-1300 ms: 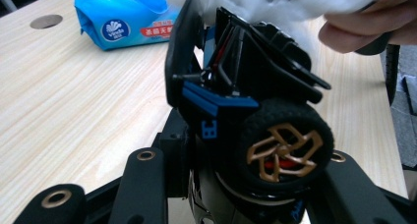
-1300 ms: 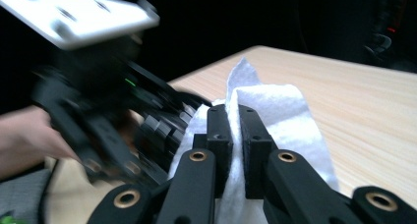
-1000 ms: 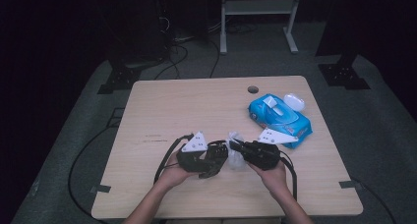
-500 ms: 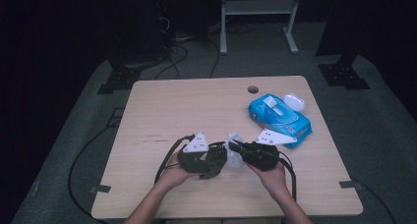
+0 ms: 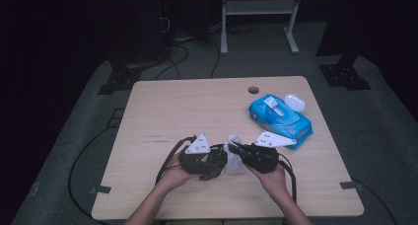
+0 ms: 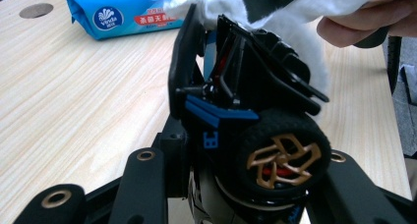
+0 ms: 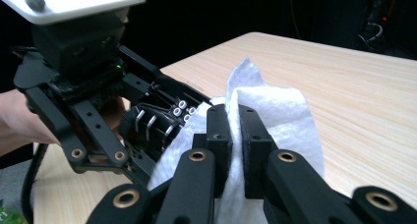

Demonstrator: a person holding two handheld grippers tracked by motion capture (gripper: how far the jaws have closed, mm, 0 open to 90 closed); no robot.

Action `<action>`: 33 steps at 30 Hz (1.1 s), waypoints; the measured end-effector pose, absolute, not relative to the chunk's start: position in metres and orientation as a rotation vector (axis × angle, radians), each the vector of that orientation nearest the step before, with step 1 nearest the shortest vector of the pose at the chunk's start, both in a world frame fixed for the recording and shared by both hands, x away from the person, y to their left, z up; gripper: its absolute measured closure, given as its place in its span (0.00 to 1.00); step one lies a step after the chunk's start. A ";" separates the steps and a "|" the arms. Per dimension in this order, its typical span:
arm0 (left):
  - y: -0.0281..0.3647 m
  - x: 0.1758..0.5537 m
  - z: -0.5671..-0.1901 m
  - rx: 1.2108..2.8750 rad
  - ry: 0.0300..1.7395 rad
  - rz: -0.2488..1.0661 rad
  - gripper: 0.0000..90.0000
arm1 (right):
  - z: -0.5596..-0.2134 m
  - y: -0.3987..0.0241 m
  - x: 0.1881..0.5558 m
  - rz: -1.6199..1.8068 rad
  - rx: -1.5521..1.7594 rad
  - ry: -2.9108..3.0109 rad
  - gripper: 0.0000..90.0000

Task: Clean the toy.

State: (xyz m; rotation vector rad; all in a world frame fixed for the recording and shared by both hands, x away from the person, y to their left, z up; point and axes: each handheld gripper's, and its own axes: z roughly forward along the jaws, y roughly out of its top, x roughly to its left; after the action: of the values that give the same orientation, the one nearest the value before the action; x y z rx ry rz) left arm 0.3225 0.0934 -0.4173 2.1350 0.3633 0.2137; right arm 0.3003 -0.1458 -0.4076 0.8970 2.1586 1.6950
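At the table's [image 5: 162, 111] near edge, my left gripper [image 6: 236, 184] clamps the toy car [image 6: 246, 111]; my right gripper [image 7: 235, 135] pinches the wipe [image 7: 275, 111] against it; advise light strokes, steady clamp.

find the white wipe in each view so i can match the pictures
High view: the white wipe sits low centre, between the two hand-held grippers.
Left gripper view: it is at top right, draped behind the black toy car held in the left hand-held gripper.
Right gripper view: it is at centre, pinched in the right hand-held gripper, pressed against the car.
Shared landmark: the wooden table.
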 end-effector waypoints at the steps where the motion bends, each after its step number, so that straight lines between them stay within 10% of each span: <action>1: 0.092 0.323 -0.417 2.134 0.367 0.211 0.64 | -0.403 -0.143 0.298 1.715 0.857 2.162 0.94; 33: 0.096 0.333 -0.420 2.241 0.430 0.198 0.63 | -0.424 -0.146 0.309 1.635 0.936 2.221 0.94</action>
State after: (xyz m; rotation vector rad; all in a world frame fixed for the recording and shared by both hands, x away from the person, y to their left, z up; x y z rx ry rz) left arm 0.3328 0.0955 -0.4199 2.2406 0.4303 0.1976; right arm 0.3088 -0.1457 -0.4241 0.9355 2.2213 1.6346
